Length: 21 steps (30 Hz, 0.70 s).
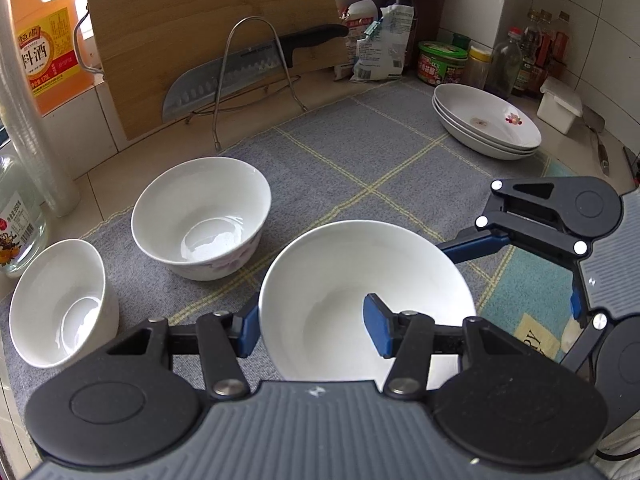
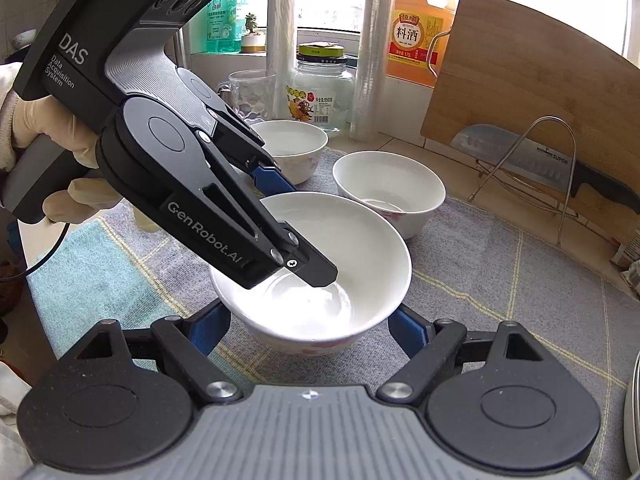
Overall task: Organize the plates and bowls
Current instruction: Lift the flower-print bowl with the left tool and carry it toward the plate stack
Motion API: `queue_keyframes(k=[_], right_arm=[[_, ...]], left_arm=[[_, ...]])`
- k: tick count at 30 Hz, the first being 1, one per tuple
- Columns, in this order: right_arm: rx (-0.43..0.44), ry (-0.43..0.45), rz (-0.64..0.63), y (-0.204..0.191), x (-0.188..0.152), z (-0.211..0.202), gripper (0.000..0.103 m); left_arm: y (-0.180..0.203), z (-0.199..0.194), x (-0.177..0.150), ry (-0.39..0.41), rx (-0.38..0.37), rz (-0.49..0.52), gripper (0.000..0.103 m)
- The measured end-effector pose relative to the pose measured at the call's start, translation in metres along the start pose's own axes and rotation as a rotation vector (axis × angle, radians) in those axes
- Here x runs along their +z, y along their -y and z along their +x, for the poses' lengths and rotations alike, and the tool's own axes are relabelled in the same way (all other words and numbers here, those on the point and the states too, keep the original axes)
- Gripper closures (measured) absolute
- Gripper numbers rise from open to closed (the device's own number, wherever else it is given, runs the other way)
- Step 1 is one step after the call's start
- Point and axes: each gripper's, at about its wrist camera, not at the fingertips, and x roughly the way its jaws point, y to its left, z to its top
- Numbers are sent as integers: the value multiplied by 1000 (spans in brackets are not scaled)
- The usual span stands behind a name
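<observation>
A white bowl (image 1: 340, 280) (image 2: 360, 248) is over the grey checked cloth (image 1: 360, 160), and both grippers have it. My left gripper (image 1: 312, 320) (image 2: 298, 226) is shut on its rim, one finger inside and one outside. My right gripper (image 2: 310, 324) (image 1: 520, 276) straddles the bowl from the opposite side, with its blue pads against the outer wall. Two more white bowls (image 1: 200, 208) (image 1: 56, 300) stand on the cloth to the left. At the far right rests a stack of white plates (image 1: 488, 120). Whether the held bowl is off the cloth I cannot tell.
A bamboo cutting board (image 1: 208, 40) and a knife (image 1: 224, 76) in a wire rack stand at the back. Bottles, jars and bags (image 1: 440, 60) line the far wall. An orange jug (image 1: 44, 48) and a glass jar (image 2: 320, 92) stand at the window side.
</observation>
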Motion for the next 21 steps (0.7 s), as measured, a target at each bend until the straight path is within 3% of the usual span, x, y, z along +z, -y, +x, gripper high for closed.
queue_keyframes(k=[21], right_arm=[[-124,-42,91,49,-31,-24,14]], left_arm=[[43,49,40,-16,-110,114,51]])
